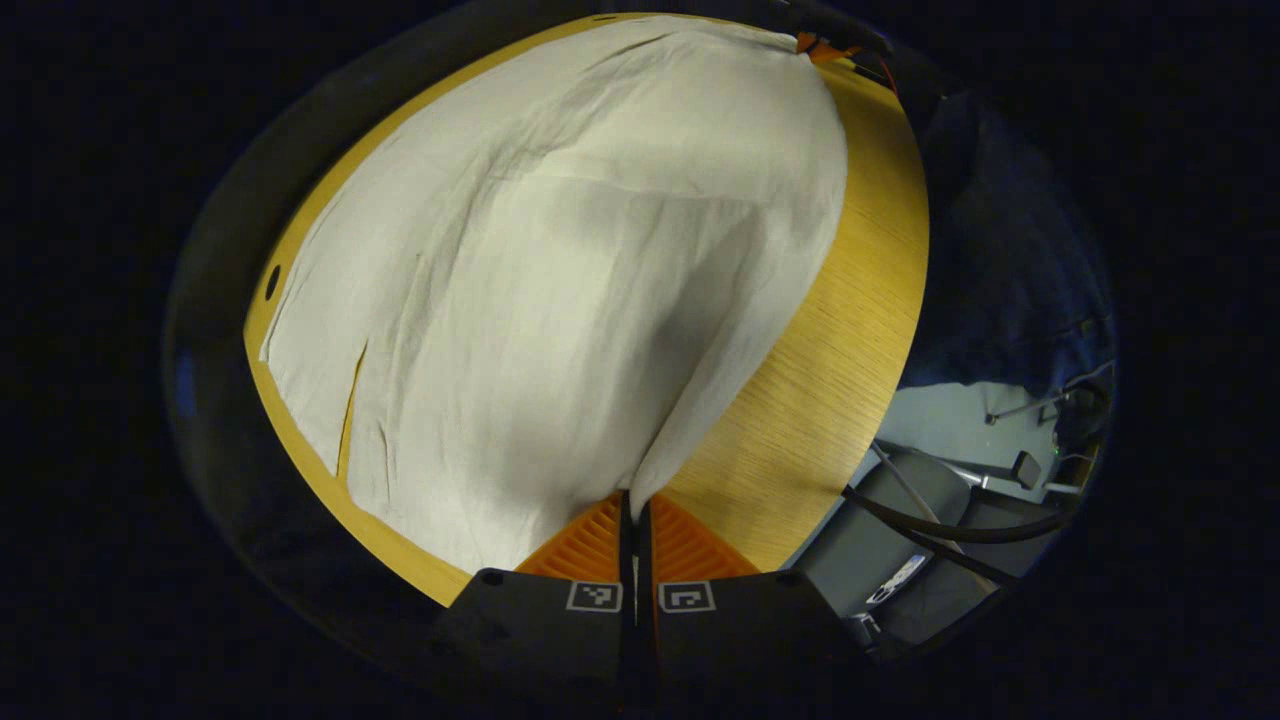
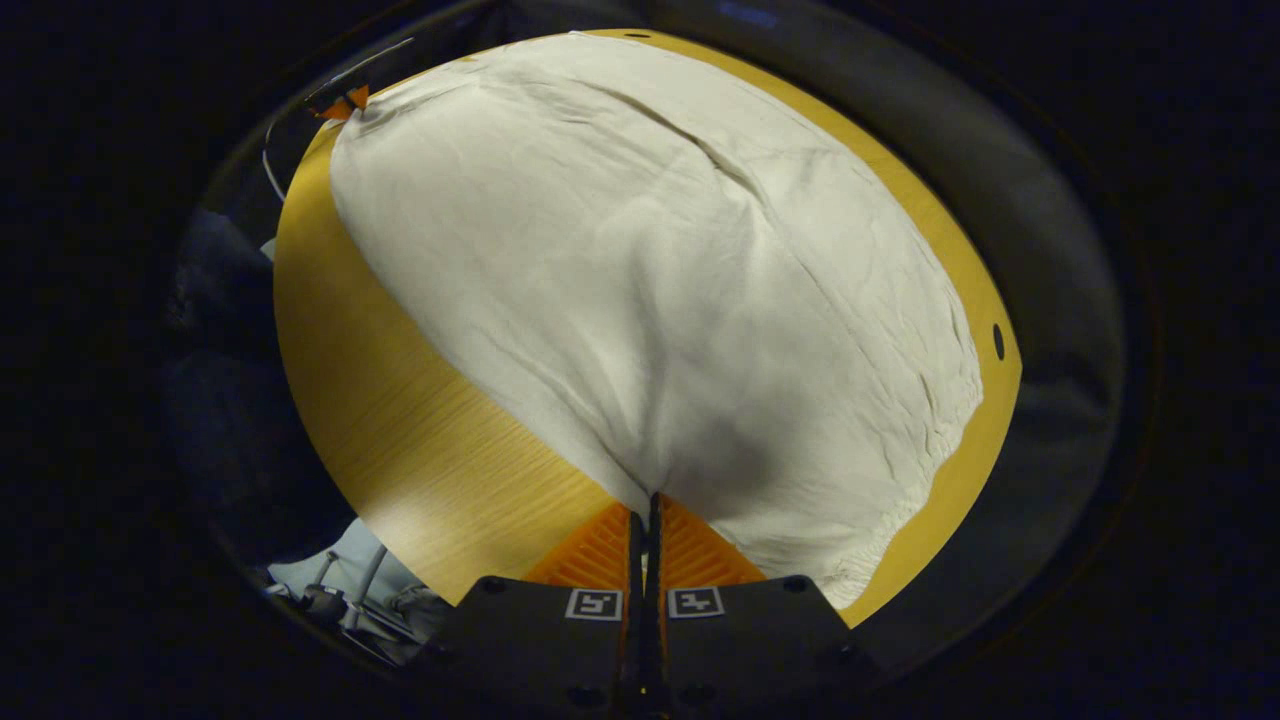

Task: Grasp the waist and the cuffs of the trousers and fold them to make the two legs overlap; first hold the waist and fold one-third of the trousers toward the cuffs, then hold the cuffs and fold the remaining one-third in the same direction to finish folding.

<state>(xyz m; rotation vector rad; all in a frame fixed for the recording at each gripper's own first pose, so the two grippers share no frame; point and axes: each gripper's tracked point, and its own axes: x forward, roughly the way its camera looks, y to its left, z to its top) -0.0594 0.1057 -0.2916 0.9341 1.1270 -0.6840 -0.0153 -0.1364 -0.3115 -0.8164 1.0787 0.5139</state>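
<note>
1. Trousers (image 1: pixel 560 290), pale cloth, lie spread on a wooden table (image 1: pixel 850 330).
2. Left gripper (image 1: pixel 635 515) is clamped on the near cuff edge.
3. Right gripper (image 2: pixel 648 520) pinches the near waist corner, likely ready to overlap the legs.

The left gripper (image 1: pixel 636 520) is showing ribbed wedge-shaped fingers (image 1: pixel 590 545) set in a dark housing, each side carrying a small square black-and-white marker. The right gripper (image 2: pixel 645 525) is showing the same ribbing, housing and paired markers.
</note>
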